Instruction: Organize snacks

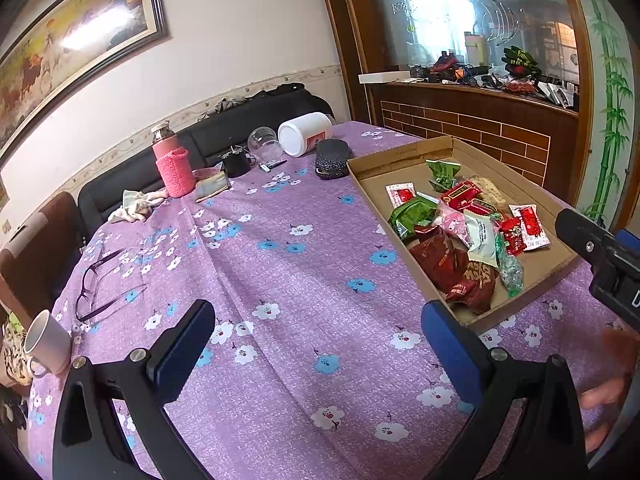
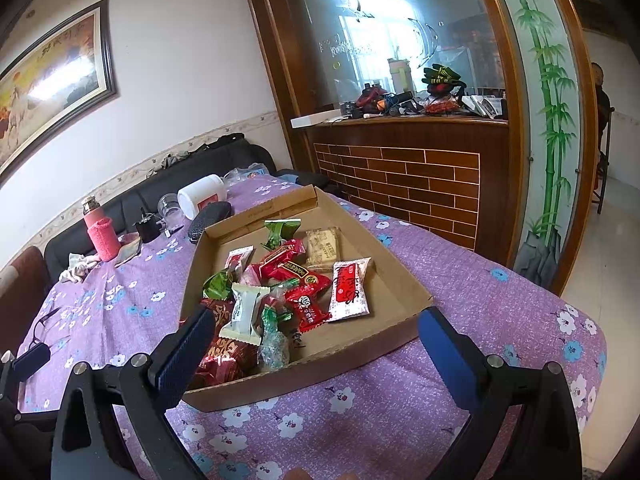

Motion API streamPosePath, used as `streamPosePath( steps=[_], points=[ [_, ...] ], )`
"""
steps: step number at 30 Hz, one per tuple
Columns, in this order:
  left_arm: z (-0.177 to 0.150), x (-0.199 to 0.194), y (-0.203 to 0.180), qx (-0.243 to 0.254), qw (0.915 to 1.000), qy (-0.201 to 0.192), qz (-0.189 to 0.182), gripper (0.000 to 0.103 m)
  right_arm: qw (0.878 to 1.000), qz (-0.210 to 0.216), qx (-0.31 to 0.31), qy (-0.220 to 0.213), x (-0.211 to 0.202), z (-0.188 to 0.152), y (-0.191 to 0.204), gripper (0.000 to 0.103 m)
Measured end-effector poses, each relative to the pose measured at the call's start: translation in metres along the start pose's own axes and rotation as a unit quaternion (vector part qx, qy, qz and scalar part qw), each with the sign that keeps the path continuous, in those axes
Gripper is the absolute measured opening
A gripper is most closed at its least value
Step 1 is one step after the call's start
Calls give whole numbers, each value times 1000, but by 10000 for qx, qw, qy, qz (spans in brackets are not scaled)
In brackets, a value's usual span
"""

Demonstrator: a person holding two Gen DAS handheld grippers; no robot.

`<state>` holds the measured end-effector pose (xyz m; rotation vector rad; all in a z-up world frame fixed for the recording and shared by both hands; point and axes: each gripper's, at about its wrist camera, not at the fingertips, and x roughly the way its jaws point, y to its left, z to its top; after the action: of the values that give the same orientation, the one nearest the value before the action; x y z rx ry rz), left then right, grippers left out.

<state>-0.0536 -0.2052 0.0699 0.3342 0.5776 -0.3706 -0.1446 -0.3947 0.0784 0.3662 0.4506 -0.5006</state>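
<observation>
A shallow cardboard tray lies on the purple flowered tablecloth, holding several wrapped snacks in a loose pile: red packets, green ones, a white-green packet, a dark red bag and a beige biscuit pack. My left gripper is open over bare cloth, left of the tray's near corner. My right gripper is open just above the tray's front edge, its left finger close to the dark red bag. Nothing is held.
At the table's far end stand a pink bottle, a white jar on its side, a clear cup and a dark case. Glasses and a white mug lie left. A brick-patterned counter stands behind.
</observation>
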Motion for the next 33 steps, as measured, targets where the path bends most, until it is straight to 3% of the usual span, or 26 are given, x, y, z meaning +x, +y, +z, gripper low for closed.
streamPosePath(
  steps=[33],
  points=[
    [-1,1,-2,27,10000,-16,76,103,9999,6,13,109,2,-2,0,102]
  ],
)
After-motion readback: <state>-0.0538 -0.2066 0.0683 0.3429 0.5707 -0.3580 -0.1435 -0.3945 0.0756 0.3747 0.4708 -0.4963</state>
